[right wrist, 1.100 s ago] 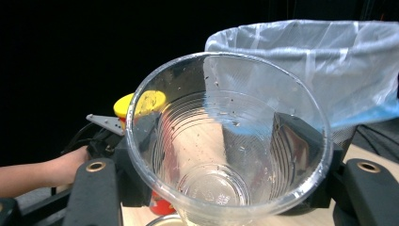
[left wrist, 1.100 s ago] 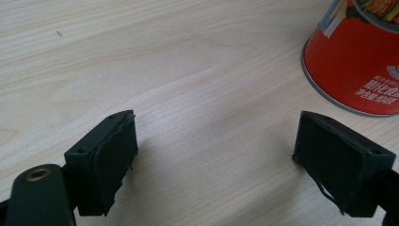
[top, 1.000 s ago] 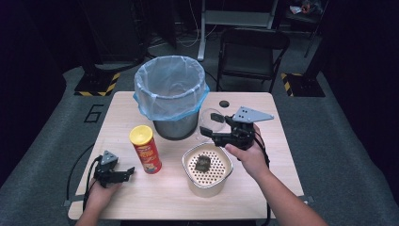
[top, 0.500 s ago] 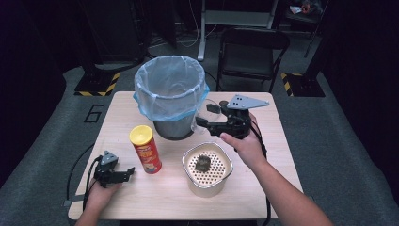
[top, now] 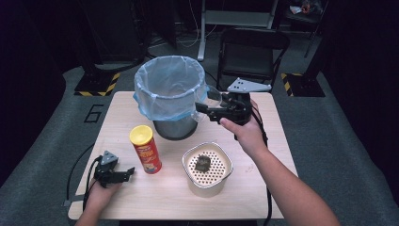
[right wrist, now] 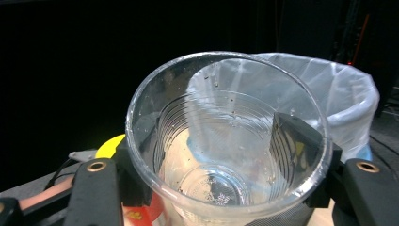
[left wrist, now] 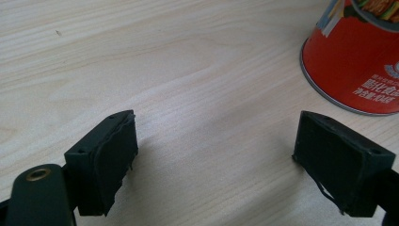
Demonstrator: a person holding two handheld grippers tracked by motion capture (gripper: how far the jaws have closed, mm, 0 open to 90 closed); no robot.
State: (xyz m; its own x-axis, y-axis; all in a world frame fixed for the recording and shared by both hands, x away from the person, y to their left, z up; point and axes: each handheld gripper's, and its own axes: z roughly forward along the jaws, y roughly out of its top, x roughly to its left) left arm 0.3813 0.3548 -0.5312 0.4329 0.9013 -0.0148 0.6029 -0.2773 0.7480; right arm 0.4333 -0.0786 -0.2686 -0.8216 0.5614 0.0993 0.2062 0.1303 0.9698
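Clamping a clear plastic cup (right wrist: 226, 141) between its jaws, the right gripper (top: 207, 110) holds it off the worktop (top: 263, 188), just beside the rim of the lined bin (top: 170, 89). The cup sits upright and looks empty apart from droplets. The left gripper (left wrist: 214, 160) rests on the worktop with jaws spread wide and nothing between them, near a red crisp can (top: 145, 149). A white strainer pot (top: 207, 168) stands in front of the bin.

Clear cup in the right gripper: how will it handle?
The cup is probably light and flexible: thin clear plastic, ribbed wall. It may deform or crack if the right gripper, shut on its sides, squeezes harder. Droplets inside suggest it could be slippery.
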